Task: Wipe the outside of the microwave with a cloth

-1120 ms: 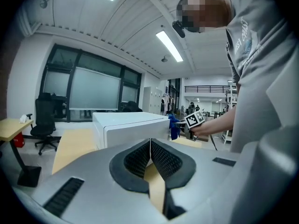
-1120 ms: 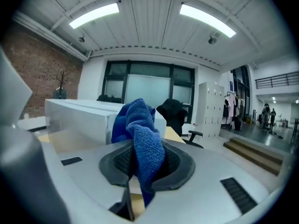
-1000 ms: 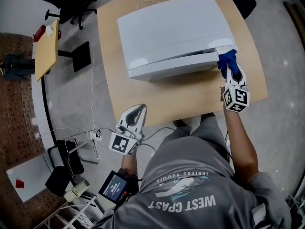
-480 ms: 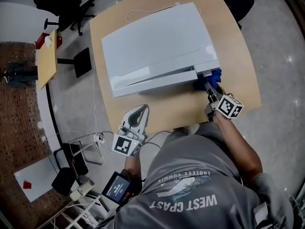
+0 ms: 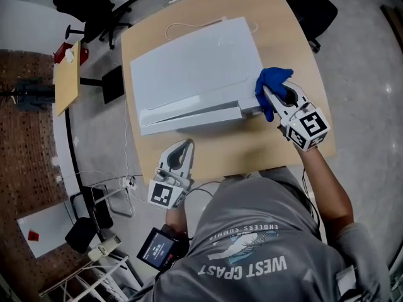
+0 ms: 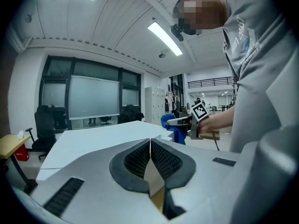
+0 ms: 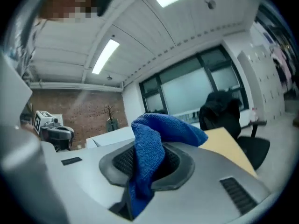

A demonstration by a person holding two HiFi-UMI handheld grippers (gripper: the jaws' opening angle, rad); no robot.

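Note:
The white microwave (image 5: 189, 68) stands on a wooden table (image 5: 283, 36). My right gripper (image 5: 267, 93) is shut on a blue cloth (image 5: 272, 82) and holds it against the microwave's upper right front corner. In the right gripper view the cloth (image 7: 154, 139) bulges out between the jaws, with the microwave (image 7: 112, 136) behind it. My left gripper (image 5: 184, 145) is shut and empty, hovering over the table's front edge, apart from the microwave's front. From the left gripper view, the shut jaws (image 6: 150, 141) point at the microwave (image 6: 93, 139), with the cloth (image 6: 170, 123) beyond.
A white cable (image 5: 182, 14) lies on the table behind the microwave. Black chairs (image 5: 88, 5) and a small wooden side table (image 5: 66, 74) stand at the far left. A screen device (image 5: 154, 250) and a metal frame (image 5: 101, 200) are on the floor near the person's left side.
The right gripper with the cloth dipped low by the microwave's right front corner, then rose to its upper corner. The left gripper came nearer the microwave's front.

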